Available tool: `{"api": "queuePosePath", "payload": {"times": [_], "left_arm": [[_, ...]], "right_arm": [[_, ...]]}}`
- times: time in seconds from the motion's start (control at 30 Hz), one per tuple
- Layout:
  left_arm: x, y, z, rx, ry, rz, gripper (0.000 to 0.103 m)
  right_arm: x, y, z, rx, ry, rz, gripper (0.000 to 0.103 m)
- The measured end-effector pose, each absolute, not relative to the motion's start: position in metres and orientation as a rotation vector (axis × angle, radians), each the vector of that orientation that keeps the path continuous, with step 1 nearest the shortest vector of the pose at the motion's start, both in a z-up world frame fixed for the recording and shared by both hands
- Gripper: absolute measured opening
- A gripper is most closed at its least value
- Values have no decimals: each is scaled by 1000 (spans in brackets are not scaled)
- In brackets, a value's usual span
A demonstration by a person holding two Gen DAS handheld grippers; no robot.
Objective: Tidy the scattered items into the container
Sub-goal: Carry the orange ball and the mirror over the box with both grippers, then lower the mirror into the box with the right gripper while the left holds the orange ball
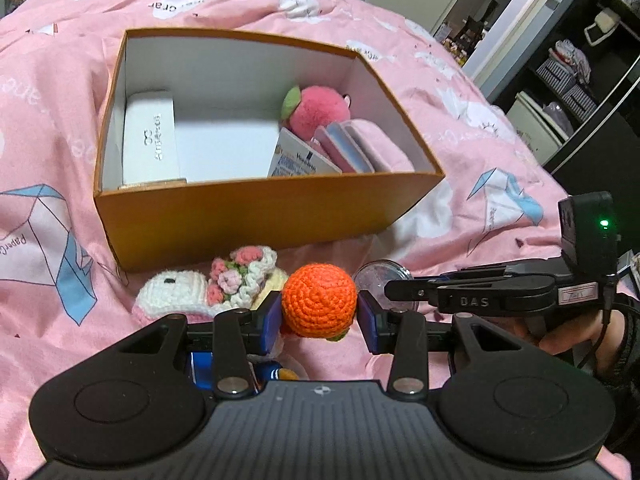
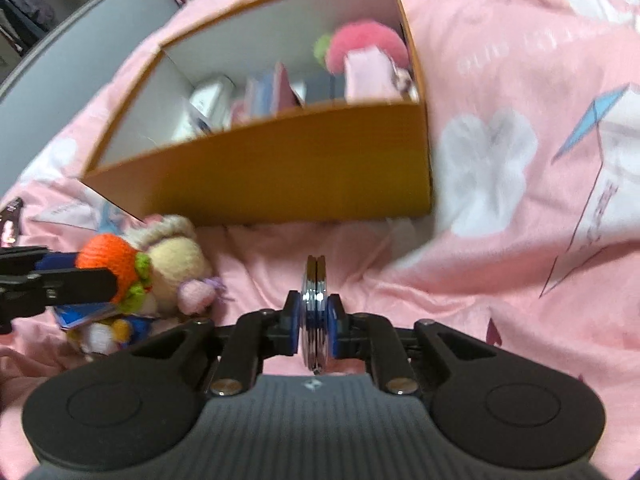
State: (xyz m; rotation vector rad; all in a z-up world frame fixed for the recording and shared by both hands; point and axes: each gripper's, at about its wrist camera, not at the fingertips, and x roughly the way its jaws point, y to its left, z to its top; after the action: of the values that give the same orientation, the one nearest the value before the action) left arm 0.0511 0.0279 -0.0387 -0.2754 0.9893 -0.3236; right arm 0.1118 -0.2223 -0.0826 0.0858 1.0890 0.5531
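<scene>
My left gripper (image 1: 320, 314) is shut on an orange crochet ball (image 1: 319, 298), its blue pads pressing both sides, just in front of the orange box (image 1: 256, 216). The box sits open on the pink bed and holds a white case (image 1: 150, 136), a pink plush (image 1: 316, 110) and small booklets (image 1: 344, 148). My right gripper (image 2: 316, 322) is shut on a round silver compact (image 2: 316, 280), held edge-on above the bedspread near the box's front wall (image 2: 280, 168). In the left wrist view the compact (image 1: 374, 276) shows to the right of the ball.
A heap of crochet toys (image 1: 208, 288) lies on the bedspread below the box's front wall, also seen beside the left gripper as crochet toys (image 2: 176, 268). The pink bedspread (image 1: 460, 216) is rumpled. Dark shelving (image 1: 580, 64) stands past the bed's right side.
</scene>
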Motion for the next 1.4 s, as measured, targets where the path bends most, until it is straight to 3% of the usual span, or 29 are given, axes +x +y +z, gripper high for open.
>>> {"api": "queuePosePath", "payload": {"times": [0.4,0.63,1.4], "left_arm": [[50,46,2,-277,858,-259,46],[65,58,20,-260,788,-205,46],[141,121,23,-267,762,-94,46]], "right_arm": [[107,-204,3,176,881,798,15],[133,-173,24,220,811,842,15],[238,-48,-70,391,1075,760,15]]}}
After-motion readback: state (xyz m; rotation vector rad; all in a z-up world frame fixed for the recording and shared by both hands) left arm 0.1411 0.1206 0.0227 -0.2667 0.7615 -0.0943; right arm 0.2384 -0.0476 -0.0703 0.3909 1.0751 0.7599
